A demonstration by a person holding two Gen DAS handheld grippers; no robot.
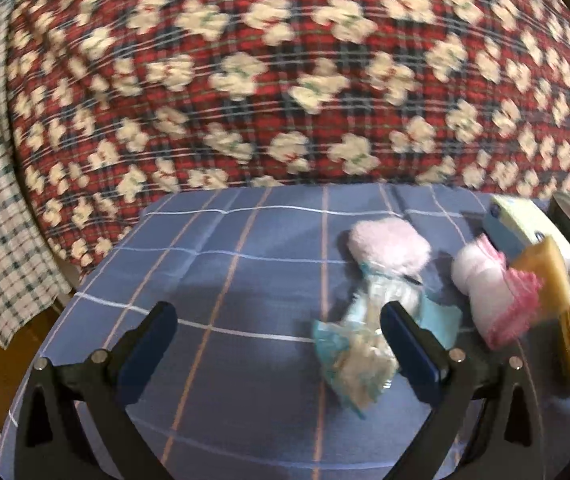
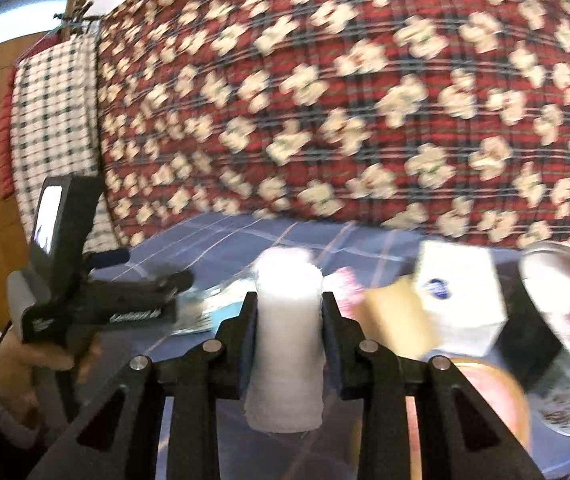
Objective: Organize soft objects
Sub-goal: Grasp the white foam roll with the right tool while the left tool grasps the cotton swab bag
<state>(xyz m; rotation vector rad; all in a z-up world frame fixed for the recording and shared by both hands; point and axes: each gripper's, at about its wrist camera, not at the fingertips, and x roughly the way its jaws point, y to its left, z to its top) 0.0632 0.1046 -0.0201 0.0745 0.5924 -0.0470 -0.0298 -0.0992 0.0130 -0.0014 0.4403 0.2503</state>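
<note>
Clearly the sorting is only begun. The right gripper (image 2: 289,312) has its fingers pinching a white rolled towel (image 2: 287,344), a nubbly upright cylinder held above the blue checked bed sheet (image 2: 213,240). The left gripper (image 1: 279,332) hangs with fingers spread and empty, near a fluffy pink roll in crinkly blue wrap (image 1: 381,276). To its right lies a pink-frilled white roll (image 1: 489,288), touching a yellow flat pad (image 1: 545,276). A white boxy pack (image 2: 461,292) sits farther right. These still look loose, so most gathering remains.
</note>
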